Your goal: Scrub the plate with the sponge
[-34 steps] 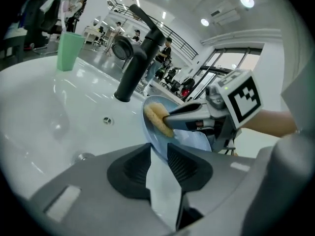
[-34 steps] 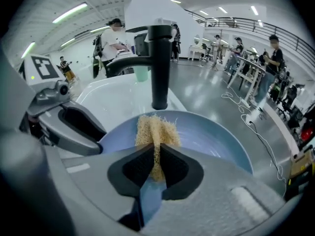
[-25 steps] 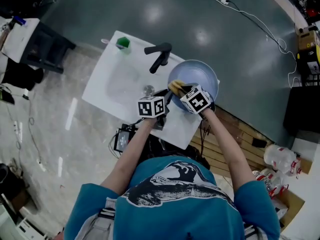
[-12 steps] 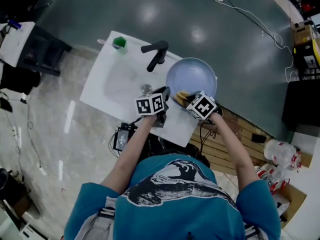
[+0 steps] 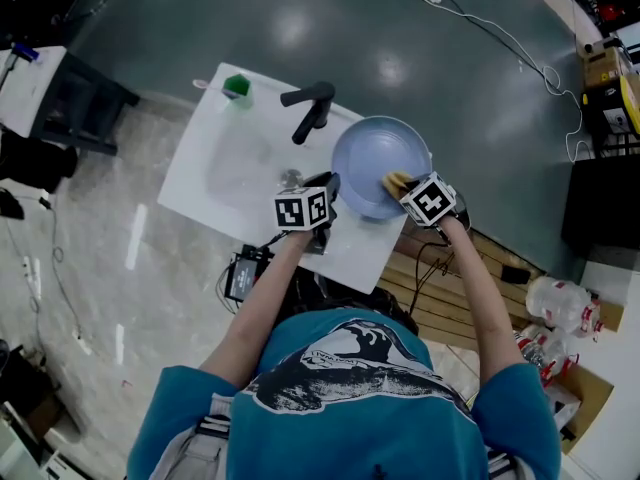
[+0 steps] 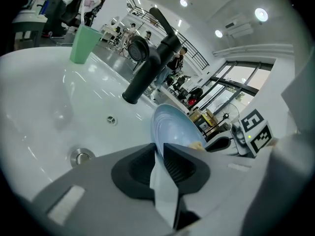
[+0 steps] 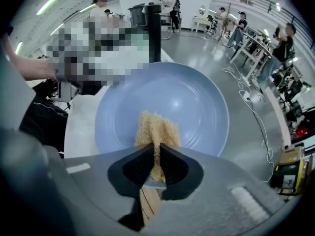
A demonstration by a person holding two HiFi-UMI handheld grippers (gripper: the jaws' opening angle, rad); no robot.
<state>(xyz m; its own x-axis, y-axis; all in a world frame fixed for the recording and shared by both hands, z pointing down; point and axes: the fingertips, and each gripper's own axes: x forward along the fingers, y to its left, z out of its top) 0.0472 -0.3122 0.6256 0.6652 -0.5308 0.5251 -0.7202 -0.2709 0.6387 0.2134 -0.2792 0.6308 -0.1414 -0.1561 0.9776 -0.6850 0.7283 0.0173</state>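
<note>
A light blue plate (image 5: 378, 153) is held over the right end of the white sink (image 5: 215, 183). My left gripper (image 5: 331, 186) is shut on the plate's left rim, and the rim (image 6: 163, 181) runs between its jaws in the left gripper view. A yellow sponge (image 7: 156, 128) is pinched in my right gripper (image 7: 156, 165) and presses on the plate's (image 7: 167, 100) inner face near its lower edge. From the head view the sponge (image 5: 396, 182) sits at the plate's near right side, just ahead of the right gripper (image 5: 408, 190).
A black faucet (image 5: 312, 108) stands behind the basin, and a green cup (image 5: 237, 86) is on the sink's far left corner. The drain (image 6: 81, 157) lies below the plate. Wooden slats (image 5: 470, 288) and a box with cables (image 5: 242, 276) are on the floor near me.
The right gripper has dragged the sponge rightward along the near part of the plate, from its left side to its right side. The left gripper has kept its hold on the rim.
</note>
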